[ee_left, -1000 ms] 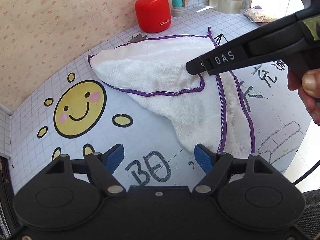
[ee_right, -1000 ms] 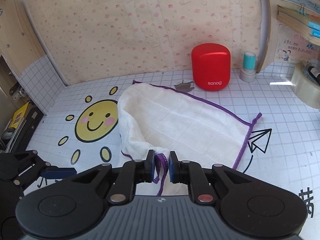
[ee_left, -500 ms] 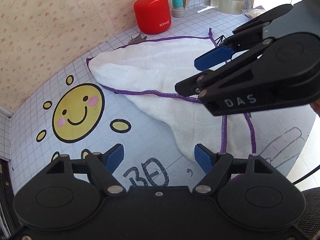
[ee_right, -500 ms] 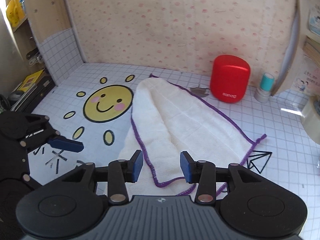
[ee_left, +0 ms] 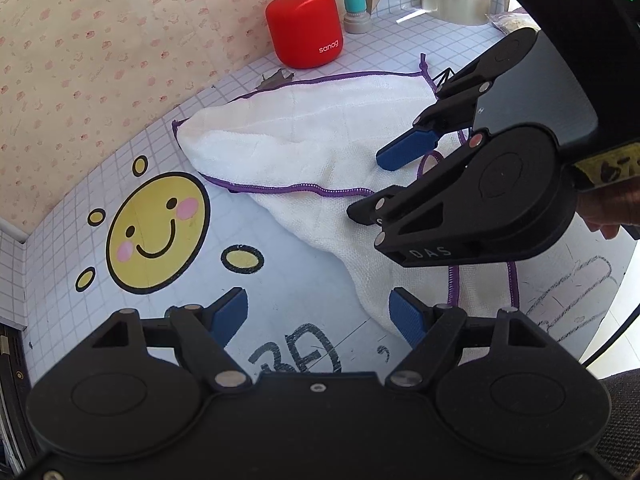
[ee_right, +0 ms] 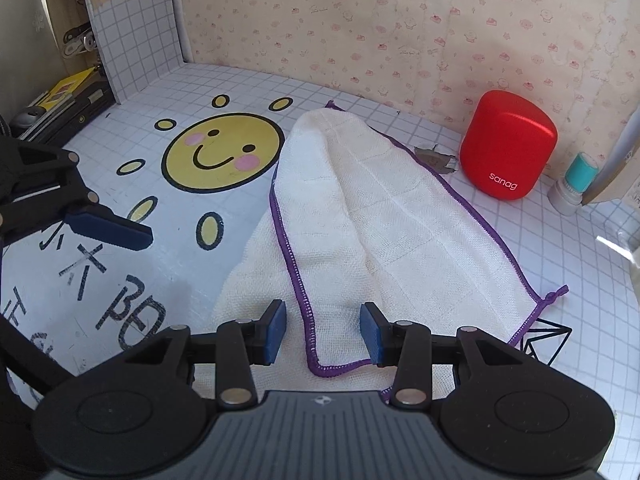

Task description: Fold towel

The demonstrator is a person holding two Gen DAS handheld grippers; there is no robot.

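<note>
The towel (ee_right: 384, 224), a white waffle-weave cloth edged in purple stitching, is laid partly folded on a gridded mat (ee_right: 360, 92), with one layer turned over another so that a purple hem runs across its middle. A small purple loop at one corner is seen beside a printed paper-plane outline. The right gripper (ee_right: 323, 330) is held just above the near end of the towel with its blue-padded fingers (ee_right: 275, 330) spread and nothing between them; whether the pads touch the cloth cannot be told. The left gripper (ee_left: 318, 314) is likewise spread wide and empty, over the mat at the towel's edge.

Only the left wrist view shows a roll of clear tape (ee_left: 456, 0) and part of a hand (ee_left: 612, 208) behind the right gripper, whose body is marked "DAS". Only the right wrist view shows a wooden shelf unit (ee_right: 76, 28) with yellow and black items at its foot.

A smooth, rounded red speaker (ee_right: 508, 150) lettered "sanag" is stood near the patterned wall, beside a teal-capped stamp (ee_right: 574, 182). A yellow smiling sun (ee_right: 222, 150) and hand-drawn black characters are printed on the mat.
</note>
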